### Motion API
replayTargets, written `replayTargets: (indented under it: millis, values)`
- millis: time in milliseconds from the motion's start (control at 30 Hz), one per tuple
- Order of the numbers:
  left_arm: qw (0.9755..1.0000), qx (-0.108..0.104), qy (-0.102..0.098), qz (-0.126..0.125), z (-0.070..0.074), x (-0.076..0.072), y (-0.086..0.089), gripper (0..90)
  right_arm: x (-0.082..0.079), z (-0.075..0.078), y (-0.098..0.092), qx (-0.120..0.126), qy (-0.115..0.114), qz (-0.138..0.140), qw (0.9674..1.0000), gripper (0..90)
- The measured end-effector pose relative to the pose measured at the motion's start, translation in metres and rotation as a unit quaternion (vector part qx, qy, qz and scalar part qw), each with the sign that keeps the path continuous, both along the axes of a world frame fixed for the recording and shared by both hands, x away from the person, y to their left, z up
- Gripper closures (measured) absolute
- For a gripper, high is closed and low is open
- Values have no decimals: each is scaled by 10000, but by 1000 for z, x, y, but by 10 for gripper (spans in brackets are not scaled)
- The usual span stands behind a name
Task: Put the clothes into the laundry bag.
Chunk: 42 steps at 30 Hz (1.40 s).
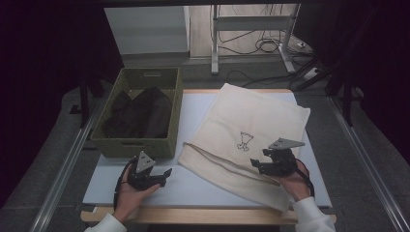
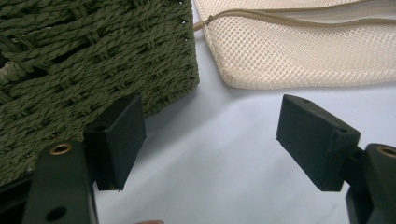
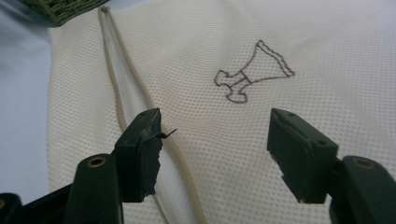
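- The cream mesh laundry bag lies flat on the desk, its long axis running from 5 to 11 o'clock.
- Right gripper hovers over its zippered opening, jaws released, nearer.
- Left gripper, jaws released, empty, sits at 6 o'clock of the green woven basket holding dark clothes.

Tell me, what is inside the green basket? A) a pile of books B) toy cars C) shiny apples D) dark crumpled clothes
D: in the high view the green woven basket holds dark crumpled fabric, heaped loosely inside it, beside the cream mesh bag lying on the table.
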<state>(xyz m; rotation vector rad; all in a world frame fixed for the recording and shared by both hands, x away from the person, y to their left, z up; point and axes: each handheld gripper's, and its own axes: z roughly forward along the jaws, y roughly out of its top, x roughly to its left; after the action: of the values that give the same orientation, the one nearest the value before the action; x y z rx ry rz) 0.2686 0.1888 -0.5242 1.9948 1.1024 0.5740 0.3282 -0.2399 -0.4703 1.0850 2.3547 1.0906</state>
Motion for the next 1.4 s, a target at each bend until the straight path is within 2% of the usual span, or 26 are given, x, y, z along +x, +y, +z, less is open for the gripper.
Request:
replayTargets:
  millis: [33,100,267,367,533,767,833,900,1033,1100,1400]
  values:
    - [10000,8,11,-11,0,0,0,237,2,1,7,-119,66,55,9999,371]
    - [10000,9,15,-18,-1,1,-1,237,4,2,14,-190,107,127,9997,378]
    - [10000,12,27,-59,0,0,-2,237,8,6,23,-248,162,249,9992,376]
    - [10000,22,51,-49,-1,0,-2,236,12,9,26,-248,190,233,9992,361]
    - [10000,33,59,-18,-2,0,-2,236,24,8,35,-259,318,225,9989,360]
    - [9999,67,103,-20,-3,1,-2,235,42,6,56,-384,500,332,9975,383]
    - [9999,60,111,-9,-4,1,-1,234,48,3,64,-446,697,458,9955,410]
    - [9999,62,119,10,-4,1,-1,234,50,0,67,-483,725,493,9950,419]
    - [9999,69,145,29,-5,2,-1,234,53,-9,75,-720,842,644,9918,438]
    - [9999,-16,90,84,-2,3,-2,234,54,-12,76,-777,924,717,9901,453]
    - [9998,53,155,94,-4,5,-4,234,57,-22,81,-1024,1085,808,9855,517]
